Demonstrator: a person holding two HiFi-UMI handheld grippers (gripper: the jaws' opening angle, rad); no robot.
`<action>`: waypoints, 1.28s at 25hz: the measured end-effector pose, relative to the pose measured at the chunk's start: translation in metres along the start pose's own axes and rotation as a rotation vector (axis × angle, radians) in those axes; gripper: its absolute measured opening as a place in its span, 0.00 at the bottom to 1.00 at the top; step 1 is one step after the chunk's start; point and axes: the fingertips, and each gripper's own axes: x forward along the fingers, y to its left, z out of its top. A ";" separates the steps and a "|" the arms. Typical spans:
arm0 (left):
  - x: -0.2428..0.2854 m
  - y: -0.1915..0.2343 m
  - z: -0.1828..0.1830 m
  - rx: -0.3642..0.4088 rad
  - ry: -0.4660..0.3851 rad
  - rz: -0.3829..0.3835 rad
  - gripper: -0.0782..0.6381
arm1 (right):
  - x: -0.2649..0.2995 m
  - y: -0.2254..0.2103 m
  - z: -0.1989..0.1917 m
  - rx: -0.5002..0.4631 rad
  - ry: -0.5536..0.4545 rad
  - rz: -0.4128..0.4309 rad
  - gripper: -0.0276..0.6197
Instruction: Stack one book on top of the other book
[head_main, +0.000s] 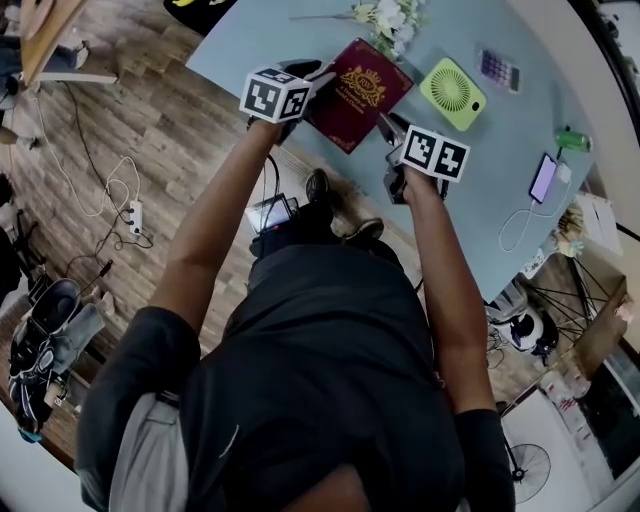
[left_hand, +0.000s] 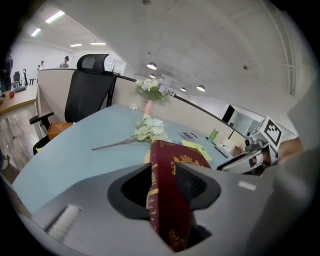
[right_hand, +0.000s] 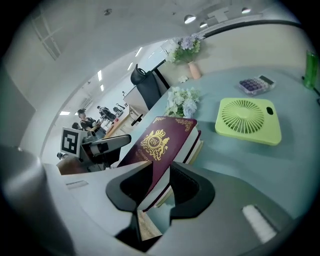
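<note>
1. The dark red hardback book with a gold crest (head_main: 360, 90) sits between the two grippers, right at the near edge of the pale blue table (head_main: 500, 170).
2. The left gripper (head_main: 320, 80) pinches the book's spine side. Its jaws are closed on the book.
3. The right gripper (head_main: 386, 124) pinches the book's near corner, on the page side. Its jaws are also closed on the book.
4. The book's long side runs away from the person, tilted a little to the right.
5. A pale tan edge (right_hand: 201, 145) peeks out just under the book. It may be the other book, but this cannot be told for sure.
6. Both arms reach forward, almost straight, with the grippers near each other.
7. The next move looks like setting the book down flat and letting go.
</note>
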 end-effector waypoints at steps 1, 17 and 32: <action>-0.007 -0.001 0.003 0.000 -0.014 0.005 0.39 | -0.006 0.003 0.003 -0.016 -0.013 0.005 0.17; -0.153 -0.131 0.105 0.222 -0.306 -0.022 0.39 | -0.222 0.085 0.090 -0.361 -0.449 0.185 0.17; -0.226 -0.327 0.143 0.527 -0.459 -0.140 0.39 | -0.474 0.097 0.062 -0.641 -0.747 0.102 0.15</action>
